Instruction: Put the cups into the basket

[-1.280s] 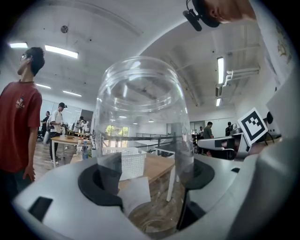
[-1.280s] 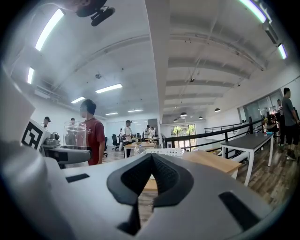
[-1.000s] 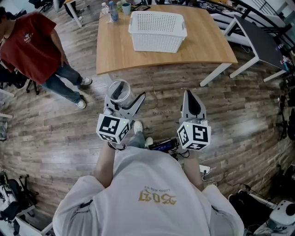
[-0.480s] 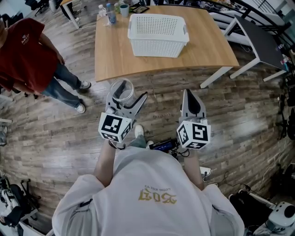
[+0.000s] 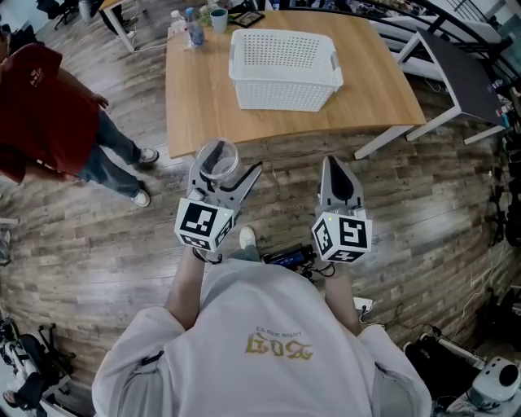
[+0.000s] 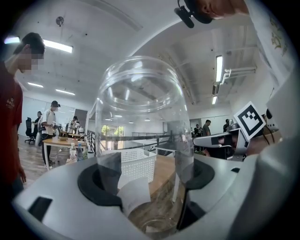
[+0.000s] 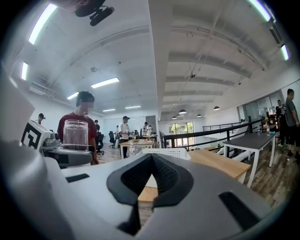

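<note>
**Head view places the cup; the gripper views settle the jaws**

Head view, looking steeply down, shows the left gripper [image 5: 226,169] carrying a clear cup [image 5: 216,158] upright above the wood floor, short of the table's [image 5: 199,98] near edge. The white basket [image 5: 285,91] stands on that table, well apart from the cup. A small cup [image 5: 219,16] sits at the table's far corner. The right gripper [image 5: 332,164] is level beside the left one. A person in red [image 5: 45,114] stands on the floor at the left.

The left gripper view alone shows the grasp. Black pads [image 6: 101,187] press the cup's lower wall from both sides, and the basket appears through the clear wall.

The right gripper view alone shows that gripper's jaws clenched together with nothing between them. It also gives the cup's side profile off to the left, with the basket beyond the jaw tips.
</note>
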Motion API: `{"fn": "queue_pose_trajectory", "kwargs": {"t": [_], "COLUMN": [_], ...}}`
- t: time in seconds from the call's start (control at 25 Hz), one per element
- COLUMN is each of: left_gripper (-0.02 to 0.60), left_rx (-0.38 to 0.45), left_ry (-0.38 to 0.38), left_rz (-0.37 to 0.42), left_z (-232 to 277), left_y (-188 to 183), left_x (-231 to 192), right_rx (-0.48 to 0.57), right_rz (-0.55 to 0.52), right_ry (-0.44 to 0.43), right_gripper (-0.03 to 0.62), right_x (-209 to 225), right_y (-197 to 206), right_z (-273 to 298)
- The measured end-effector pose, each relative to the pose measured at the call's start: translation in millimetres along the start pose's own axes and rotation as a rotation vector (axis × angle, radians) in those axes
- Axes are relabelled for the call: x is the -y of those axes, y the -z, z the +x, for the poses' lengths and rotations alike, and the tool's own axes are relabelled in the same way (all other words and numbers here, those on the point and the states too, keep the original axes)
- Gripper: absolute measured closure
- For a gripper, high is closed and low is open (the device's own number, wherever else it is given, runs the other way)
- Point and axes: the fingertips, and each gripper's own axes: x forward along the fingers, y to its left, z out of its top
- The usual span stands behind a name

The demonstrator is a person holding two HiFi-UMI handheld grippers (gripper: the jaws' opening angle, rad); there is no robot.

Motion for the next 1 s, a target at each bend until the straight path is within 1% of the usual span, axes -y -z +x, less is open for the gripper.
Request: {"fn": "queue_pose_trajectory", "kwargs": {"t": [0.32, 0.72, 1.0], "left_gripper": [0.233, 0.233, 0.233], "left_rx": [0.002, 0.003, 0.008], "left_ry": [0.015, 0.048, 0.045], "left_rz": [-0.008, -0.009, -0.013], "left_z": [12.7, 38.8, 60.9], "left_y": [2.5, 0.0, -2.8], "left_x": [-31.3, -42.9, -55.6], "right_rx": [-0.008, -0.008, -0.006], "right_rz": [0.001, 0.007, 0.004], "right_ry": [0.021, 0.049, 0.038], "right_gripper": [0.583, 0.583, 0.583], "right_x": [-9.1, 1.1, 7.0], "right_y": [0.9, -3.5, -8.3], "right_z": [27.9, 51.4, 76.3]}}
